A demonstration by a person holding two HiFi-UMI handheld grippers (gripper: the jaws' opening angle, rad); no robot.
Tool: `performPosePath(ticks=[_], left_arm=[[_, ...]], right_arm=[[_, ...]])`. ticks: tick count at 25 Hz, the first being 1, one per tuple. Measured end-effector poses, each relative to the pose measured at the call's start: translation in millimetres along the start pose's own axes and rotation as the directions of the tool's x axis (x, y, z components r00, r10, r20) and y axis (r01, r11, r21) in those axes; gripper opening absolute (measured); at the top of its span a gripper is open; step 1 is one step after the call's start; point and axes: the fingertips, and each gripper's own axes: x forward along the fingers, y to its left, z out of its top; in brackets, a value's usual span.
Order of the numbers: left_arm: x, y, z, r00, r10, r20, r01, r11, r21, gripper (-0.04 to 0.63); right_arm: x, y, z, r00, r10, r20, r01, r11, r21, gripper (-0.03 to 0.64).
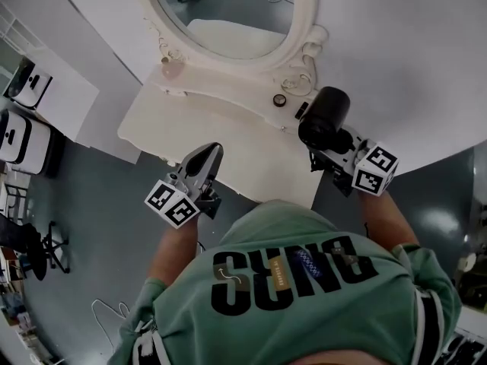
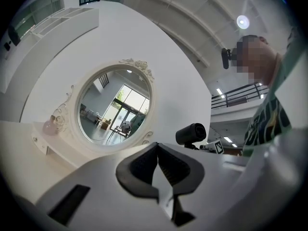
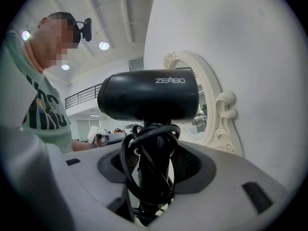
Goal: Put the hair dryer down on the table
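My right gripper is shut on the handle of a black hair dryer, held upright in the air over the right end of the white dressing table. In the right gripper view the dryer's barrel lies crosswise above the jaws. Its black cord is wound round the handle between the pads of that gripper. My left gripper hovers over the table's front edge. Its jaws are shut with nothing in them, and the dryer shows beyond them to the right.
An oval mirror in an ornate white frame stands at the back of the table. On the shelf below it lie a small round item, a small black item and a pink ornament. White appliances stand on the floor at left.
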Motion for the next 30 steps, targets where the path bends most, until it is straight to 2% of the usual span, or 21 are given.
performPosePath(ticks=[4, 11, 17, 22, 26, 30], left_arm=[[40.7, -14.4, -15.1, 0.997, 0.077, 0.028, -0.078, 0.997, 0.016, 0.012], [38.3, -16.1, -12.1, 0.983, 0.170, 0.068, -0.173, 0.984, 0.037, 0.011], [28.3, 26.1, 2.9, 0.980, 0.188, 0.065, -0.192, 0.979, 0.065, 0.011], [18.3, 68.9, 12.5, 0.981, 0.188, 0.047, -0.191, 0.979, 0.074, 0.011], [12.3, 107.8, 11.0, 0.981, 0.191, 0.027, -0.193, 0.978, 0.081, 0.011], [6.2, 146.1, 2.7, 0.981, 0.194, 0.022, -0.195, 0.979, 0.061, 0.011]], right_arm=[[-16.2, -43.0, -3.6, 0.997, 0.063, -0.054, -0.064, 0.998, -0.018, 0.215], [-10.5, -60.1, 2.0, 0.985, 0.133, -0.110, -0.141, 0.988, -0.068, 0.215], [58.2, -60.0, 14.1, 0.974, 0.164, -0.159, -0.183, 0.976, -0.114, 0.215], [133.3, -57.3, 17.9, 0.952, 0.172, -0.253, -0.218, 0.962, -0.167, 0.213], [199.2, -61.4, 4.8, 0.922, 0.171, -0.348, -0.253, 0.946, -0.204, 0.213], [260.9, -70.0, -29.2, 0.876, 0.154, -0.457, -0.277, 0.936, -0.215, 0.213]])
